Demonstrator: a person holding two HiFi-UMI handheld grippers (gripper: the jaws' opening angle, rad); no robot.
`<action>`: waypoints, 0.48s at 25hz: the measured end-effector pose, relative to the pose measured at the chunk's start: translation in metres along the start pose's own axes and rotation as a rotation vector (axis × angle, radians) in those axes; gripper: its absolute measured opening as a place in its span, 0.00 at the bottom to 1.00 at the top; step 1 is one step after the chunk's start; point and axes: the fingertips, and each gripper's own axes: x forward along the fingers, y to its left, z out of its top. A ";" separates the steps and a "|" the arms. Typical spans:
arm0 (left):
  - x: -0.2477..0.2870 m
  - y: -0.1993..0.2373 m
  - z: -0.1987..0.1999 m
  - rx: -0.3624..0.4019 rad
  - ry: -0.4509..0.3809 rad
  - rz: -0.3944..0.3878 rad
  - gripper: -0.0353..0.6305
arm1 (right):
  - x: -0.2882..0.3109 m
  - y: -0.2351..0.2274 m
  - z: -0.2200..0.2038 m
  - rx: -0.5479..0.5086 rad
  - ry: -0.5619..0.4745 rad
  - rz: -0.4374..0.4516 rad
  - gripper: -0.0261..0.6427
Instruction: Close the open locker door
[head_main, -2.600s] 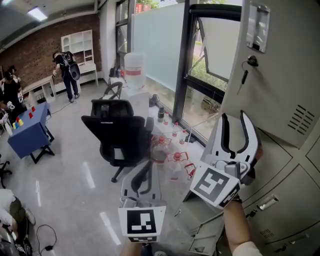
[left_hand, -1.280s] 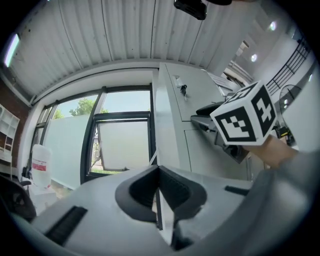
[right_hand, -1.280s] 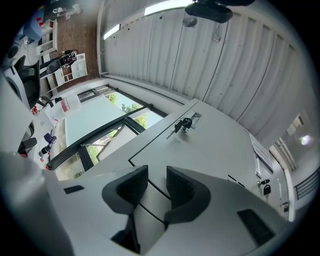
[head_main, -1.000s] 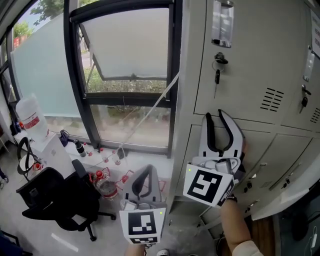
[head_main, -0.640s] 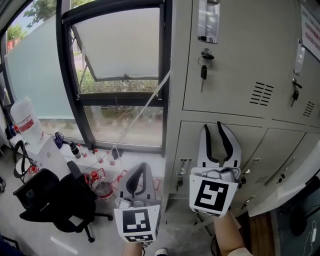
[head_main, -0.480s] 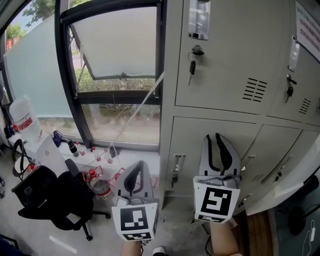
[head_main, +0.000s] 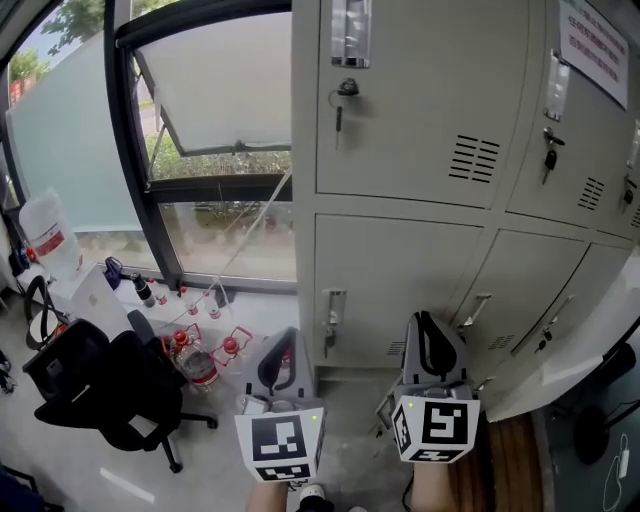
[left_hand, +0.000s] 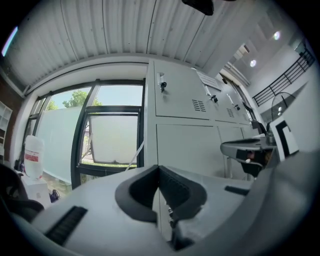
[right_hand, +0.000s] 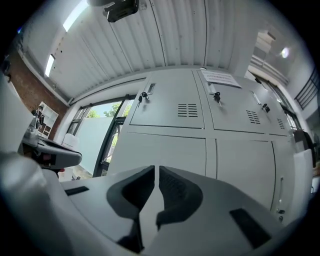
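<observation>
Upper-left locker door (head_main: 410, 110) sitting flush with locker bank, looking closed; task seeming at its finishing step. Right gripper (head_main: 426, 322) hanging clear below, jaws closing, narrow gap left, nothing between. Left gripper (head_main: 282, 338) idling, jaws together, empty. Next: probably only checking that latch is holding.

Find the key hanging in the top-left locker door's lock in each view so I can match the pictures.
Head view: key at upper centre, on the top-left locker door.
Left gripper view: key above centre, right of the window.
Right gripper view: key upper left of centre.
Shared landmark: the vent slots on that door, right of the key in all three.
</observation>
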 end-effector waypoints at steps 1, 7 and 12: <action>-0.001 -0.004 -0.001 -0.002 0.002 -0.003 0.05 | -0.004 -0.003 -0.003 0.003 0.007 -0.001 0.10; -0.006 -0.020 -0.009 -0.004 0.021 -0.012 0.05 | -0.020 -0.016 -0.026 0.043 0.064 -0.009 0.08; -0.006 -0.024 -0.012 -0.012 0.029 -0.009 0.05 | -0.027 -0.022 -0.036 0.064 0.085 -0.005 0.07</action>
